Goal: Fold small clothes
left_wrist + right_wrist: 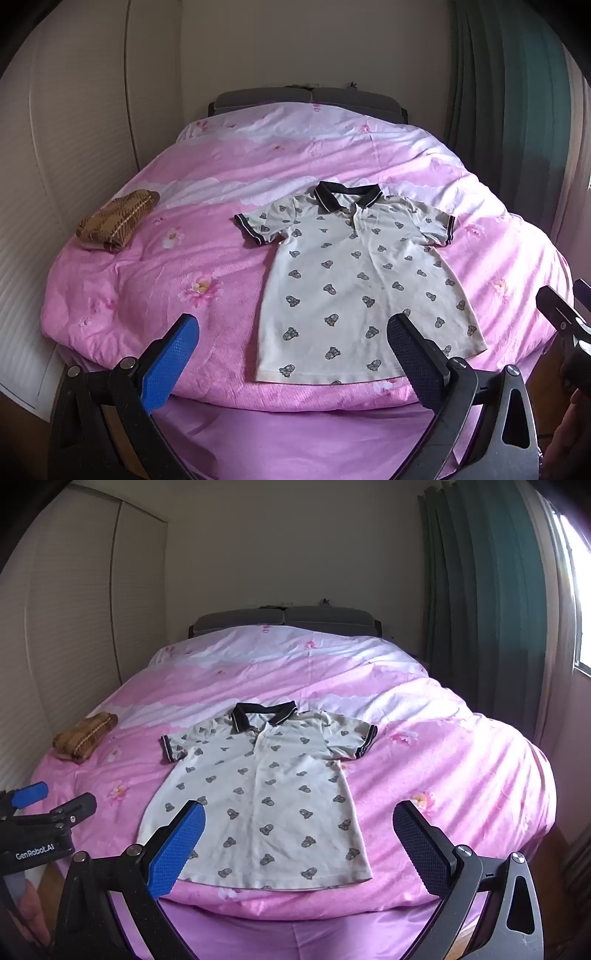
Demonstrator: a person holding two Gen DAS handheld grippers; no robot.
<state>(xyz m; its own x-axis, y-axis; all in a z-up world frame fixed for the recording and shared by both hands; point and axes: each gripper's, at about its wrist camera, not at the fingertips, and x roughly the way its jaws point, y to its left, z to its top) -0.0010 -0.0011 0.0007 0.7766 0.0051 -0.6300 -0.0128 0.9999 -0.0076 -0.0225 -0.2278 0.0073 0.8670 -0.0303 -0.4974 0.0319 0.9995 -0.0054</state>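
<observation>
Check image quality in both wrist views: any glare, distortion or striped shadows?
Left wrist view: strong fisheye bending of the beige wardrobe doors, dark corner vignette, no glare. Right wrist view: blown-out bright window at the right edge; striped light falls across the pink floral duvet. The white bear-print polo shirt is sharp in both.

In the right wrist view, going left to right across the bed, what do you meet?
The left gripper at the picture's edge, jaws open, then the folded brown plaid garment, then the bear-print polo shirt lying flat, then bare pink duvet, then the green curtain beside the bed.
</observation>
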